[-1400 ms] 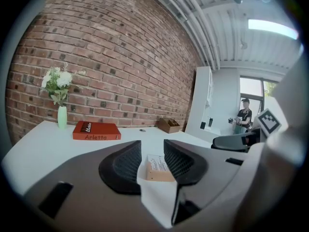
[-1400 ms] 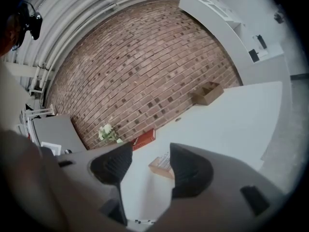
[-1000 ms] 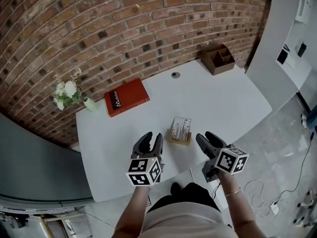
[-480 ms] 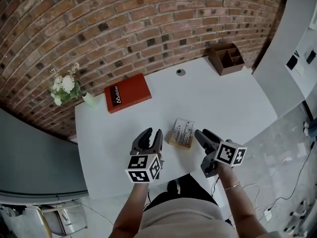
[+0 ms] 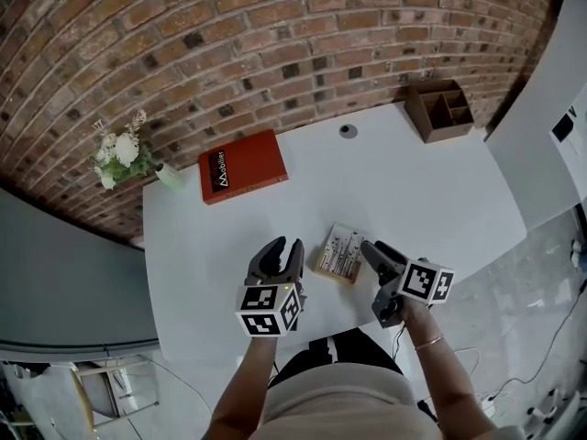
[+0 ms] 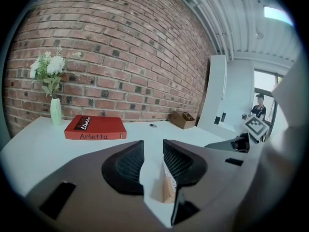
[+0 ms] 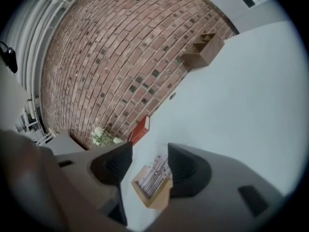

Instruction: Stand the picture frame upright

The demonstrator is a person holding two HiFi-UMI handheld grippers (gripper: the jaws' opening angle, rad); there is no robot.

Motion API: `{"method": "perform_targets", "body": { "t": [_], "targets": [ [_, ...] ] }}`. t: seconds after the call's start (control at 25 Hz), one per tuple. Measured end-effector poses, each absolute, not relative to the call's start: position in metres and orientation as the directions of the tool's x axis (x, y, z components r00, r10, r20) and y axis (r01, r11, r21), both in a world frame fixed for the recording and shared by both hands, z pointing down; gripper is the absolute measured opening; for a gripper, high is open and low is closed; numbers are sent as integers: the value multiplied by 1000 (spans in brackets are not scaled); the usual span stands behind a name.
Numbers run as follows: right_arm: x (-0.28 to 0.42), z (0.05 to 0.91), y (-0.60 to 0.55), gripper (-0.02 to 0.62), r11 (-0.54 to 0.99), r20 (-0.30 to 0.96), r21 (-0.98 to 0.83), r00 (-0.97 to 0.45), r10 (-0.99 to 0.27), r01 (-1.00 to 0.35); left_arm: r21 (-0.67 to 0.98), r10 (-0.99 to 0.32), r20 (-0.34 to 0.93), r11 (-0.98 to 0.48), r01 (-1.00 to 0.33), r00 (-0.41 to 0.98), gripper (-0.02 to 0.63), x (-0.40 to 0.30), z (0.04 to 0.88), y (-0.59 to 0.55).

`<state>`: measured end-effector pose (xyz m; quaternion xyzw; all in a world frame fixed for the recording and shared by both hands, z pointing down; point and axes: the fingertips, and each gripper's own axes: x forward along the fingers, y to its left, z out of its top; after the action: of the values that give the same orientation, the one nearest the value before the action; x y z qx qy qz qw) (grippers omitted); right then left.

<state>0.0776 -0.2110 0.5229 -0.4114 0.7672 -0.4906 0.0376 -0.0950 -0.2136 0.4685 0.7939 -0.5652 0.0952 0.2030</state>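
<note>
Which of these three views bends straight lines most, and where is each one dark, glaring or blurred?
Head view: evenly lit and sharp, but the brick wall's courses bow into arcs. Left gripper view: black round border, glare from the bright opening at the right, the red book crisp. Right gripper view: strongest bending, tilted, dark corners, the picture frame soft up close.

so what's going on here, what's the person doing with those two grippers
A person holds a gripper in each hand over a white table. The picture frame lies flat near the table's front edge, not yet stood up. The left gripper is just to the frame's left, its jaws closing a little with nothing gripped between them. The right gripper is at the frame's right side, open and lined up on the frame but not holding it. A red book lies farther back.
</note>
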Motion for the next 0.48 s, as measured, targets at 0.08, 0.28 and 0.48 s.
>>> {"method": "perform_targets", "body": {
  "t": [0.08,0.28,0.48],
  "targets": [
    [77,531,-212,227,165,360,-790,-666,-654,-590,216,-855,388,-277,-936,343,117,-92,473,-216],
    [74,550,-209,227,128,394,-810,-692,-605,-573,220,-845,412,-270,-937,340,114,-86,482,-219],
    [75,564,-208,227,66,417,-838,-712,-565,-542,217,-840,425,-267,-939,337,110,-81,487,-221]
  ]
}}
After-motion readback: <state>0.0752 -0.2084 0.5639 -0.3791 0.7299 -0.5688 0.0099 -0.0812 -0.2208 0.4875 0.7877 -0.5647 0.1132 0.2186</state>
